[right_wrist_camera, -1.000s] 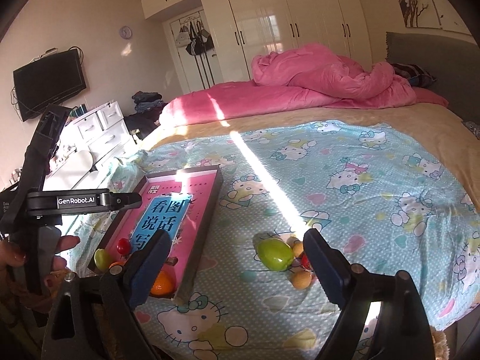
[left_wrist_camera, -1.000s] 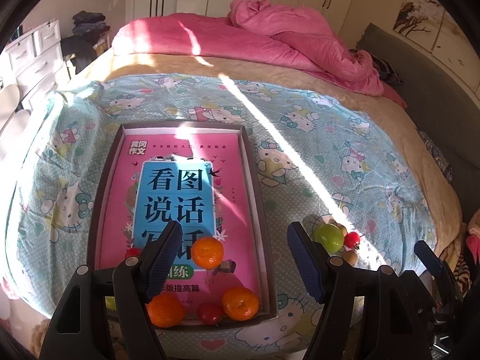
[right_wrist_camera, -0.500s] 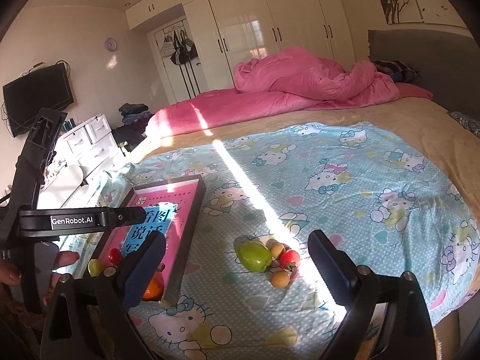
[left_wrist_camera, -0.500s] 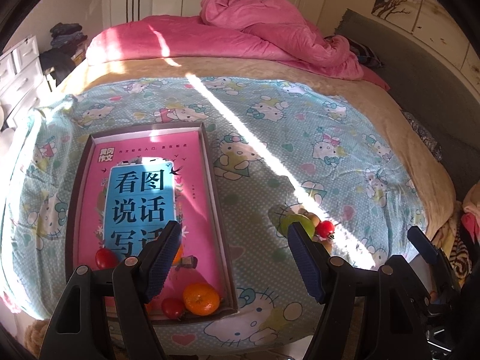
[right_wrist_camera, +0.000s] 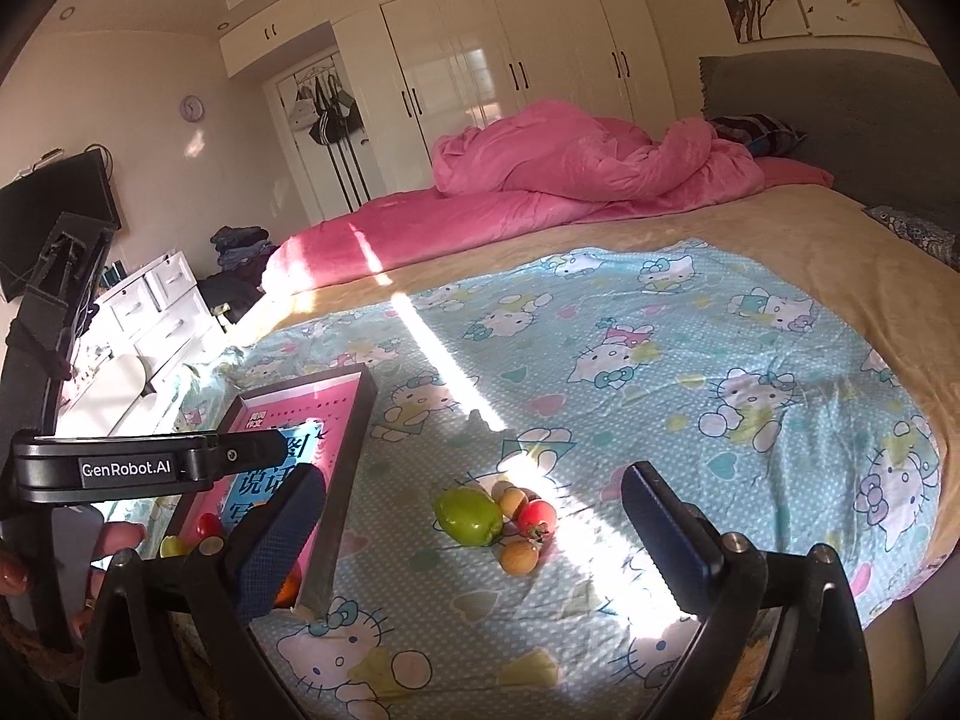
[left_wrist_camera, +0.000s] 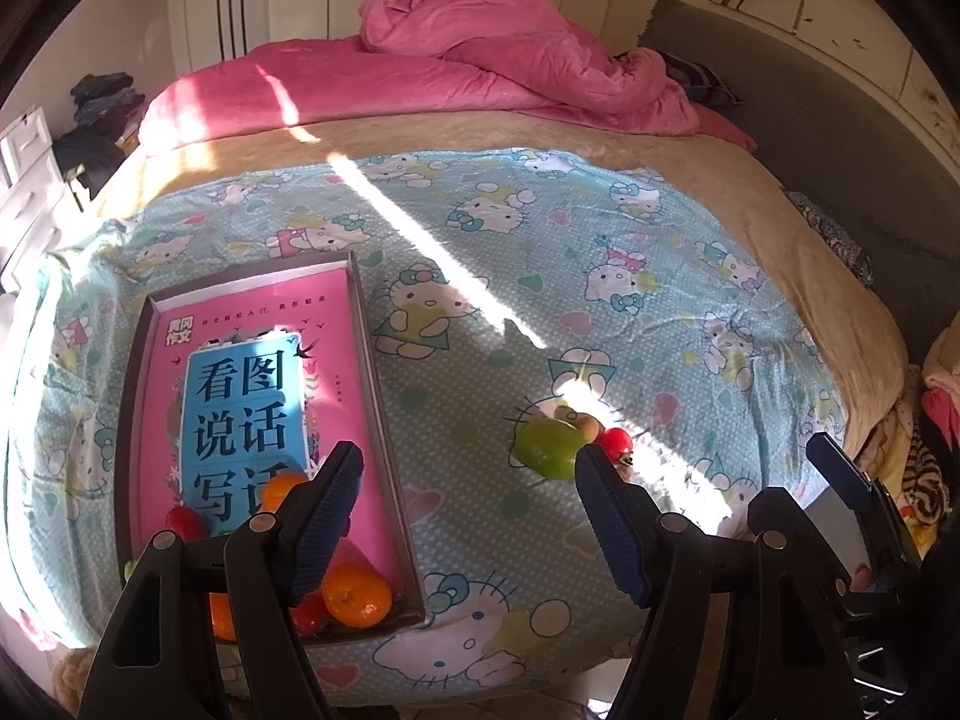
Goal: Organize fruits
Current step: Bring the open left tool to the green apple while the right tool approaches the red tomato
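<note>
A dark-rimmed tray [left_wrist_camera: 373, 372] holding a pink book lies on the cartoon bedsheet, with oranges [left_wrist_camera: 357, 595] and a red tomato [left_wrist_camera: 183, 522] at its near end. To its right, loose on the sheet, lie a green fruit [left_wrist_camera: 549, 449], a small tomato [left_wrist_camera: 618, 441] and brown fruits [left_wrist_camera: 585, 423]. My left gripper [left_wrist_camera: 468, 462] hovers open and empty between the tray and this pile. In the right wrist view the green fruit [right_wrist_camera: 468, 513], tomato [right_wrist_camera: 537, 517] and brown fruit [right_wrist_camera: 519, 558] lie ahead of my right gripper [right_wrist_camera: 474, 480]. Its jaws are opening, with nothing gripped.
A crumpled pink duvet [right_wrist_camera: 576, 168] covers the bed's far end. White drawers [right_wrist_camera: 156, 306] stand left of the bed and wardrobes [right_wrist_camera: 510, 72] behind it. A hand [right_wrist_camera: 114, 540] holds the left gripper's body [right_wrist_camera: 126, 468] beside the tray [right_wrist_camera: 354, 420]. The sheet's near edge [left_wrist_camera: 480, 678] drops off.
The left gripper has shifted right, from over the tray toward the loose pile. The right gripper's jaws have spread wider, and the pile now sits nearer the middle of its view.
</note>
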The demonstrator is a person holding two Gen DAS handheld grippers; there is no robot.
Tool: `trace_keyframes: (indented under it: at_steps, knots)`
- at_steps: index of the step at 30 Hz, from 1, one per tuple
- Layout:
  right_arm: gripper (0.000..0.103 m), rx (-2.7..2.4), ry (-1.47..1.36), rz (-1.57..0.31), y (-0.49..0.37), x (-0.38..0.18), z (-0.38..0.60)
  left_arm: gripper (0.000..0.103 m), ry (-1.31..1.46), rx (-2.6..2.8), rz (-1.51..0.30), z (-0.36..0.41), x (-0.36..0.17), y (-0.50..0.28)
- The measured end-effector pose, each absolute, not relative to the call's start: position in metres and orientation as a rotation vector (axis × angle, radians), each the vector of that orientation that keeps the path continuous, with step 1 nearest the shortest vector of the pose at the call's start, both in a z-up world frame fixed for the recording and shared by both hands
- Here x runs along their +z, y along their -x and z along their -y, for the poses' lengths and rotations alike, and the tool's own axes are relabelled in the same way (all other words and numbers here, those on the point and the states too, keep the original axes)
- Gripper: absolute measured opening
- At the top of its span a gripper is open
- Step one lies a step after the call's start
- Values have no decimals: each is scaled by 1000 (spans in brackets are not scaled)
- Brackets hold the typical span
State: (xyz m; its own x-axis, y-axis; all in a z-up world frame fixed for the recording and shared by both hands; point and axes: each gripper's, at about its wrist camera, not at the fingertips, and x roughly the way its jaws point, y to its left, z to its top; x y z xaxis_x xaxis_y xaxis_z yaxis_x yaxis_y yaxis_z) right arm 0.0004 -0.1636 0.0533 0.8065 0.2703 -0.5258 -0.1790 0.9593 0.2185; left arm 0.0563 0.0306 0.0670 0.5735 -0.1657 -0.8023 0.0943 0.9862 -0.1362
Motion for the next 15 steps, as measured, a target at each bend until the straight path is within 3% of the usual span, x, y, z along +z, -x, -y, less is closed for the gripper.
trace_keyframes:
  at_steps: [15]
  knots:
    - [101, 221, -169, -605, -5, 46, 170, 75, 32, -190, -945, -9, 65, -58]
